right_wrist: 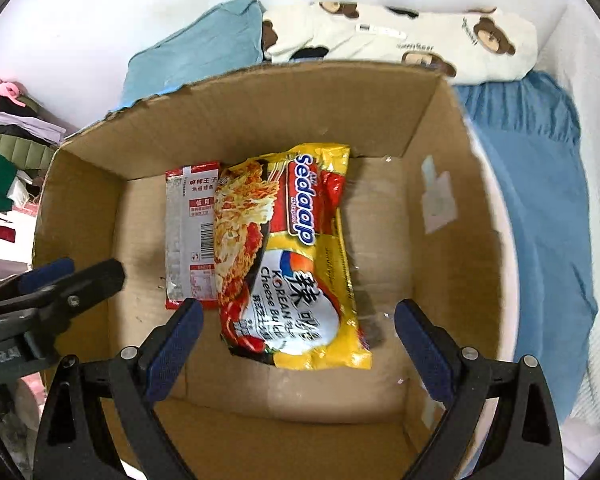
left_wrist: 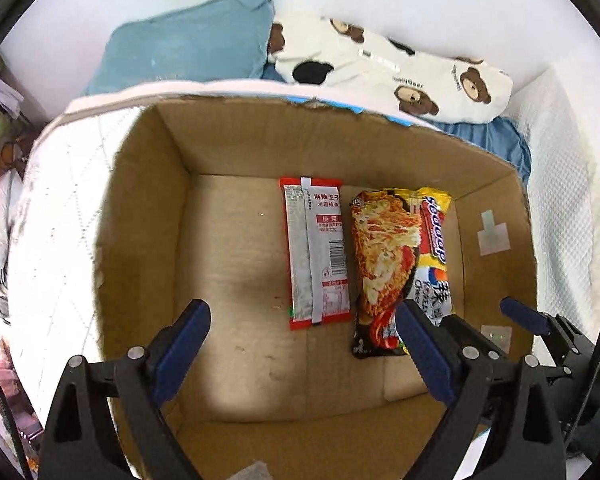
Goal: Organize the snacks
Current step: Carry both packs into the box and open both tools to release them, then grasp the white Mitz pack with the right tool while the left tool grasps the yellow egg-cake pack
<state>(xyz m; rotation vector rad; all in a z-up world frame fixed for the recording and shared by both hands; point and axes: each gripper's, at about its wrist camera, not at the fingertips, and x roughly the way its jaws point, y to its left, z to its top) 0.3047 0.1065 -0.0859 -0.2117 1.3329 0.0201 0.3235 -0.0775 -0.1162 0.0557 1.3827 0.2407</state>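
We are hovering over the cardboard box (left_wrist: pixel 148 208) with both tools empty. Our left gripper (left_wrist: pixel 304 344) is standing spread wide with nothing between its fingers, and our right gripper (right_wrist: pixel 298 344) is spread just as wide above the yellow noodle packet (right_wrist: pixel 296 256). That packet is lying flat on the box floor, and the red-and-silver snack packet (left_wrist: pixel 318 252) is lying just beside it at its nine o'clock, long sides parallel.

We are judging that this is the release step: two snacks are already stowed, and the next move probably calls for lifting both tools straight out and going for another snack. None is showing outside the box here.

In the left wrist view the box floor is lying bare from about seven to nine o'clock of the packets, so more snacks could go there. The box walls are standing tall on every side, close to the right gripper's outer finger, so we are needing a clean vertical exit.
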